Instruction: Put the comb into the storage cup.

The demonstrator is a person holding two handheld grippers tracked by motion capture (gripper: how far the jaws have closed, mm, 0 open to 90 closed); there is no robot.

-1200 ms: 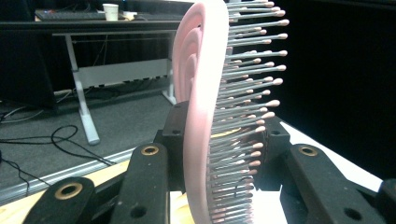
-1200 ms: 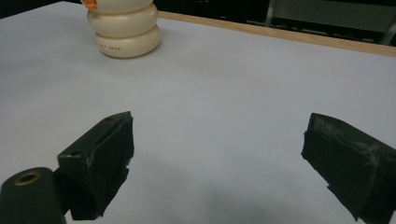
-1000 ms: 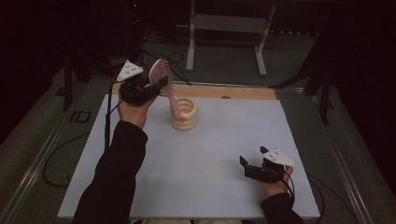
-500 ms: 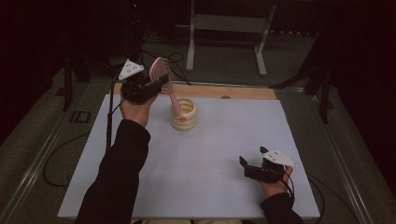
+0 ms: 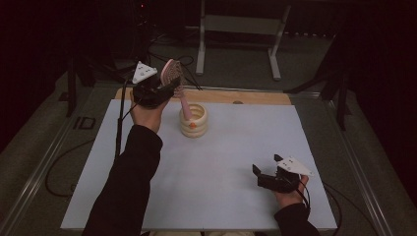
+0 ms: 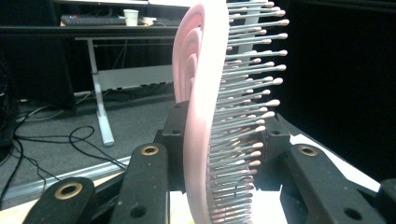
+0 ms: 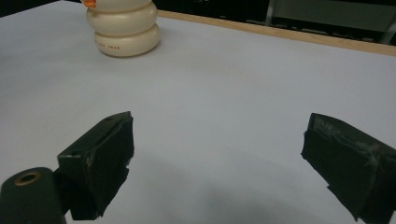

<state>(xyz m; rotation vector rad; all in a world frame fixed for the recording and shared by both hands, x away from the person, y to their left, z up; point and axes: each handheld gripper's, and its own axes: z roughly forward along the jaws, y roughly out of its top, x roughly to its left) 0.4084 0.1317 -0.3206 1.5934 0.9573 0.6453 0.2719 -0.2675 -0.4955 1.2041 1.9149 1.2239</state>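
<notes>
A pink hairbrush [image 5: 175, 81] stands tilted, its head up and its handle reaching down into a cream ribbed holder [image 5: 193, 120] near the table's far edge. My left gripper [image 5: 169, 87] is raised at the far left and is shut on the brush's head. In the left gripper view the brush [image 6: 205, 116], with its metal bristles, sits clamped between the two black jaws. My right gripper [image 5: 256, 173] rests low at the near right of the white table [image 5: 246, 142], open, nothing between its pads [image 7: 105, 154]. The holder [image 7: 123, 28] stands far ahead of it.
A wooden strip [image 5: 246, 97] runs along the table's far edge. Beyond it are a grey metal stand [image 5: 238, 29] and cables on the dark floor. A cable hangs from the left gripper down the table's left side.
The left gripper with the brush has shifted very slightly. The right gripper has not moved.
</notes>
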